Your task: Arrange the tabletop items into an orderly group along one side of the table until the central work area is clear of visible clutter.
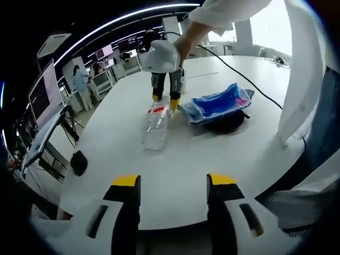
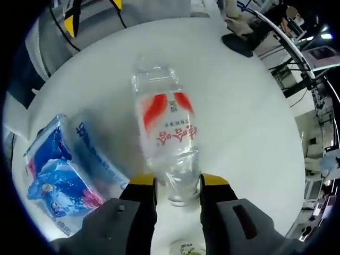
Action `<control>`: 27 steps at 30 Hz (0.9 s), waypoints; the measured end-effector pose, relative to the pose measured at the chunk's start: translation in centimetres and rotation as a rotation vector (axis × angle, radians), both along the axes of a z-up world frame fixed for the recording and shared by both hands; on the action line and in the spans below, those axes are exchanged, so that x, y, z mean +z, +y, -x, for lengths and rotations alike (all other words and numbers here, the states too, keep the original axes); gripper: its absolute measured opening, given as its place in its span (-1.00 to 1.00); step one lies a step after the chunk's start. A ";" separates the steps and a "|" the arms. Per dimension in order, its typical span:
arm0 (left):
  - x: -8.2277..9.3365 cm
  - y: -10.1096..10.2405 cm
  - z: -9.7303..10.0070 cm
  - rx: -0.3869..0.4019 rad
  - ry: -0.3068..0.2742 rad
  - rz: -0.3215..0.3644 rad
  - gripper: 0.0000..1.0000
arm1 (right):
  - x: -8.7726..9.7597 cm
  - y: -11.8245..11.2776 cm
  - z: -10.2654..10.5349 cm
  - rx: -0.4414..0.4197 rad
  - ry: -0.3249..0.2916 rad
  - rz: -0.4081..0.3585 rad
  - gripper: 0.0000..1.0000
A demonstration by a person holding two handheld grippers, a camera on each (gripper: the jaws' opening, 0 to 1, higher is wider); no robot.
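- Progress, as I judge it: little of the tidying is done. The clear plastic water bottle with a red-and-white label (image 1: 155, 125) lies on its side out in the open middle of the round white table (image 1: 133, 175), not along an edge, so the central area is not yet clear.
- Just beside the bottle, to its right in the left gripper view, sits a crinkled blue-and-clear plastic pack (image 1: 220, 102), resting partly over a flat black round object (image 1: 229, 124). These too lie in the working area and, I judge, remain to be grouped.
- A black cable (image 1: 239, 74) trails across the far side of the table.
- The left gripper (image 1: 173, 187) hangs low over the near table edge, well apart from the bottle. Its yellow-tipped jaws stand parted with nothing between them.
- The right gripper (image 2: 177, 186) reaches down at the bottle's end; the left gripper view shows it held in a white-sleeved hand (image 1: 187, 40), pointing steeply at the table.
- Its jaws straddle the bottle's narrow end, one on each side. Whether they already press it or merely flank it, I cannot tell.
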State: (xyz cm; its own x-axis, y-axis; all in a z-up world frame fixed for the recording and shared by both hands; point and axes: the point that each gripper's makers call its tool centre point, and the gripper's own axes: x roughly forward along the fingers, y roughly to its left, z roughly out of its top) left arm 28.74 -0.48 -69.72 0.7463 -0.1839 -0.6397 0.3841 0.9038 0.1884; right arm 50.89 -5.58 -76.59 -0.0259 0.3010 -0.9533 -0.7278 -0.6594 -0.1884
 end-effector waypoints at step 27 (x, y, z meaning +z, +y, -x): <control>0.2 0.2 -0.2 0.005 -0.005 -0.004 0.05 | 6.3 -0.4 3.4 0.035 -0.090 -0.029 -0.62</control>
State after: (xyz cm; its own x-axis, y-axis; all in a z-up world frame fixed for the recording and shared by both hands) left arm 28.89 -0.28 -69.52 0.7506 -0.1778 -0.6363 0.3788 0.9049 0.1939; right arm 47.48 -5.95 -70.28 0.0487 0.3286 -0.9432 -0.6840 -0.6772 -0.2712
